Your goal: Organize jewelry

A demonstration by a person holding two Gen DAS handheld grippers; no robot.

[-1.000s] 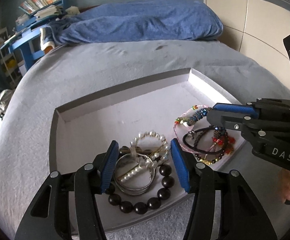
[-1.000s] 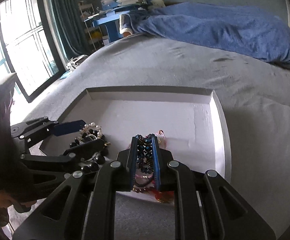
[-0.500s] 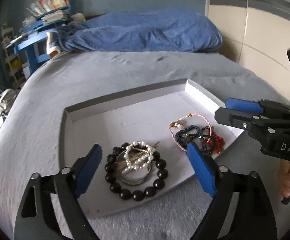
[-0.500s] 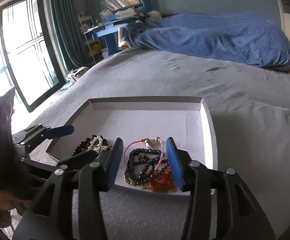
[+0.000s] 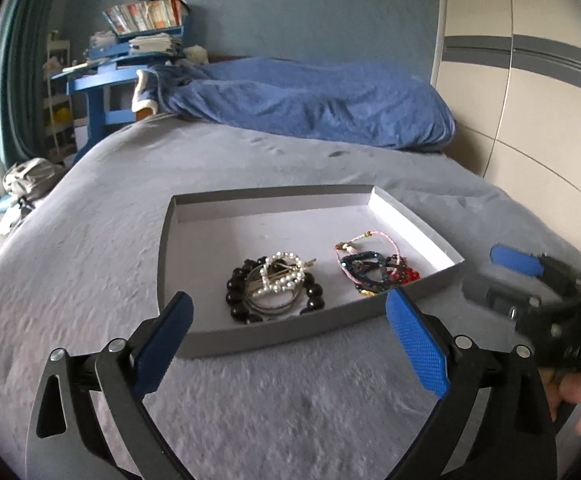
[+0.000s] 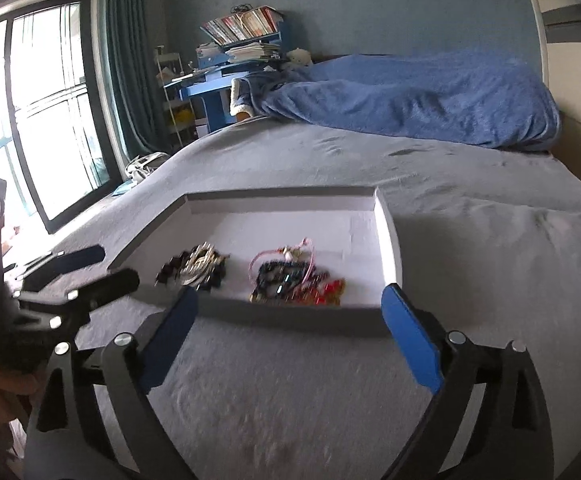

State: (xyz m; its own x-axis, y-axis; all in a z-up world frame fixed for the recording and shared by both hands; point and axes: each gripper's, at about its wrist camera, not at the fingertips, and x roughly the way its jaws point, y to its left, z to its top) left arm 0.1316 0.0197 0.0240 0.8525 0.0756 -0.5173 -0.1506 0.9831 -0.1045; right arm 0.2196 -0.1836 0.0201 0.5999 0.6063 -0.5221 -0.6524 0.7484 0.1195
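1. Left wrist view: the left tool [image 5: 290,334] stands wide apart with nothing between its blue pads, over the grey bed [image 5: 90,264] just short of the shallow grey tray [image 5: 414,220].
2. Inside the tray, toward 12 o'clock from the tool, lies a pile of a black bead bracelet [image 5: 314,292], silver bangles and a pearl bracelet [image 5: 284,276]; how many bangles there are is hard to tell because the pearls lie across them.
3. At about 1 o'clock, near the tray's right wall, a tangle of a pink cord bracelet [image 5: 374,238] and dark blue and red beaded bracelets [image 5: 374,272] rests; the single strands cannot be told apart.
4. At 3 o'clock the right tool [image 5: 518,272] is blurred and cut off by the frame edge, with only one blue pad clear.
5. Right wrist view: the right tool [image 6: 288,338] is spread wide and holds nothing, hovering over the bed before the tray's near wall [image 6: 290,316].
6. The black-and-silver pile [image 6: 194,266] sits at 11 o'clock and the coloured tangle [image 6: 296,278] at 12 o'clock, both smeared by blur.
7. At 9 o'clock the left tool [image 6: 90,268] is dark and partly out of frame.
8. A blue blanket [image 6: 410,96] lies at the far end of the bed.
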